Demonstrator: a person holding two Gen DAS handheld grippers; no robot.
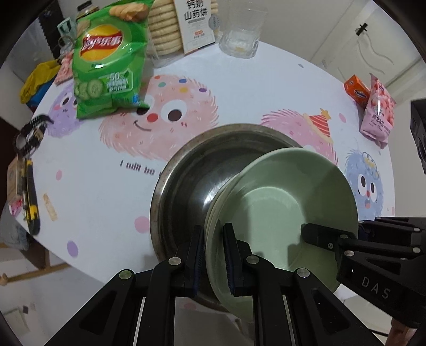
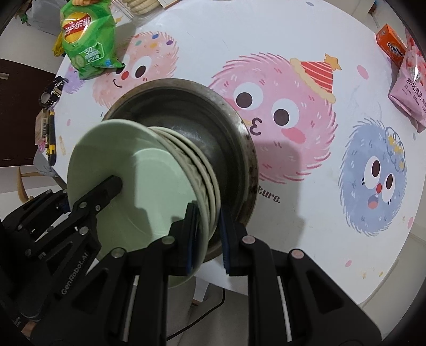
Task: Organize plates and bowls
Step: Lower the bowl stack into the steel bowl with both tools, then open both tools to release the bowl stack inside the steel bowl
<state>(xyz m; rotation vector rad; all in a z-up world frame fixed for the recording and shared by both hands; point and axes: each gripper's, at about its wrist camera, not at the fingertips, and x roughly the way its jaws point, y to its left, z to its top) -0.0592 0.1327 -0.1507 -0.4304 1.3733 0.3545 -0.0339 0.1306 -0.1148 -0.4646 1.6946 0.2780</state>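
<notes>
Left wrist view shows my left gripper [image 1: 214, 255] pinching the near rim of the plates [image 1: 279, 210], one finger on the outer side and the other on the green face. These plates form a stack of pale green dishes, tilted up on edge and leaning into the steel basin [image 1: 186, 181], which sits on the table [image 1: 239, 87] just ahead of my fingers. To the right of my left gripper, the tip of the right gripper [image 1: 316, 234] lies against the plate face.

From the right wrist view, my right gripper [image 2: 207, 234] is closed on the plates [image 2: 149, 181] too, one pad on the green face, the other behind the stacked rims, so both tools hold the same stack from opposite sides. I can count several rims layered there, though not exactly how many. The basin [image 2: 239, 149] stands directly beyond the stack, its far rim dark and stained. On the left of this gripper, the left gripper [image 2: 114, 186] reaches onto the plate face.

Farther ahead and left of my left gripper lies a chip bag [image 1: 111, 58], with a cracker box [image 1: 197, 24] and a glass [image 1: 243, 34] beyond it. Well off to the right sit an orange box [image 1: 356, 90] and a pink packet [image 1: 378, 114].
</notes>
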